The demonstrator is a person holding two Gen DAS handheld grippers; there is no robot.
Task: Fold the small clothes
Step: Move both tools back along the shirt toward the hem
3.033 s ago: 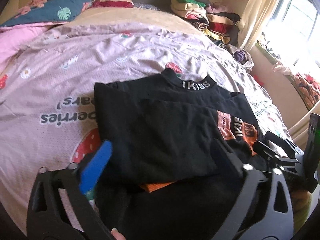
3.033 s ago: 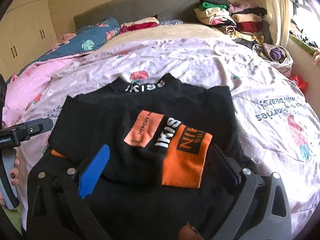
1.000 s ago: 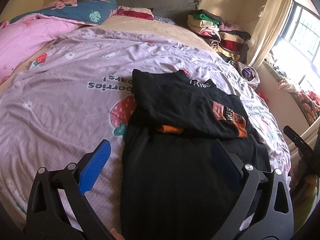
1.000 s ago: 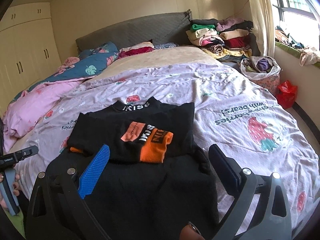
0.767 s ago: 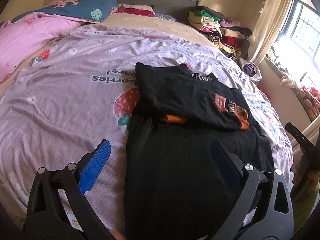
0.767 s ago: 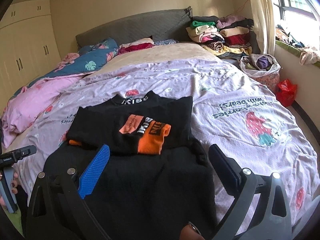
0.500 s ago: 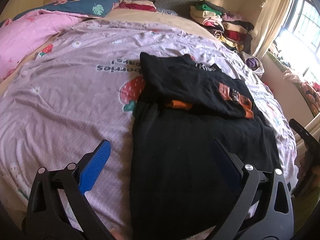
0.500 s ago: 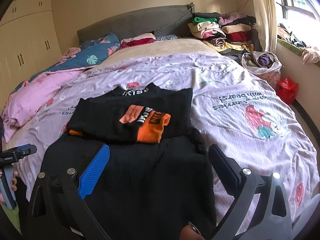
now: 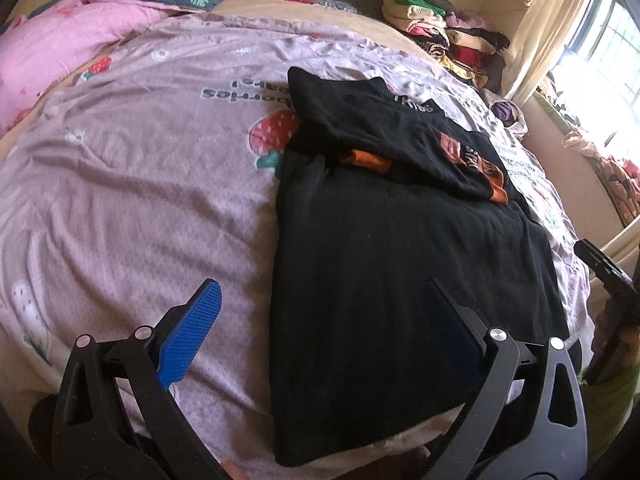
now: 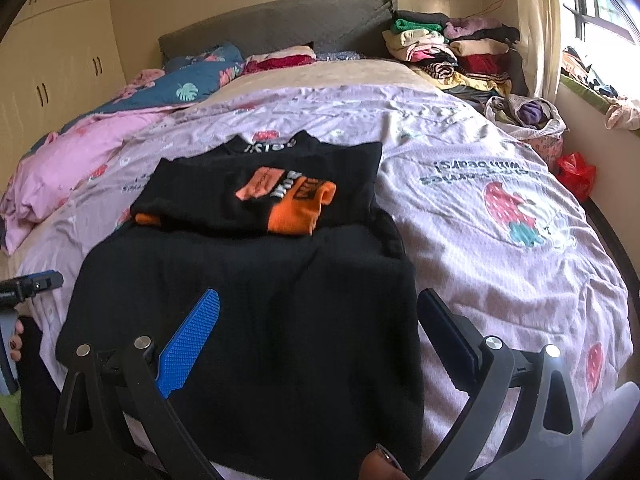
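A black top (image 9: pixel 400 264) (image 10: pixel 256 304) lies flat on the lilac bedspread (image 9: pixel 140 184) (image 10: pixel 480 208). Both sleeves are folded in across its upper part, with orange cuffs (image 10: pixel 300 208) (image 9: pixel 498 184) and a white-lettered collar (image 10: pixel 272 146). Its lower hem lies at the near edge of the bed. My left gripper (image 9: pixel 320 316) is open and empty above the top's lower left part. My right gripper (image 10: pixel 320 320) is open and empty above the top's lower right part. The right gripper's body also shows at the right edge of the left wrist view (image 9: pixel 608 280).
A pile of folded clothes (image 10: pixel 452 52) stands at the back right of the bed. A pink quilt (image 10: pixel 68 160) and blue bedding (image 10: pixel 188 76) lie at the back left. A bag of clothes (image 10: pixel 528 118) and a red bag (image 10: pixel 576 174) sit by the window wall.
Both grippers have pulled back toward the near edge of the bed and away from the folded sleeves. More of the top's lower half shows now. Both stay open.
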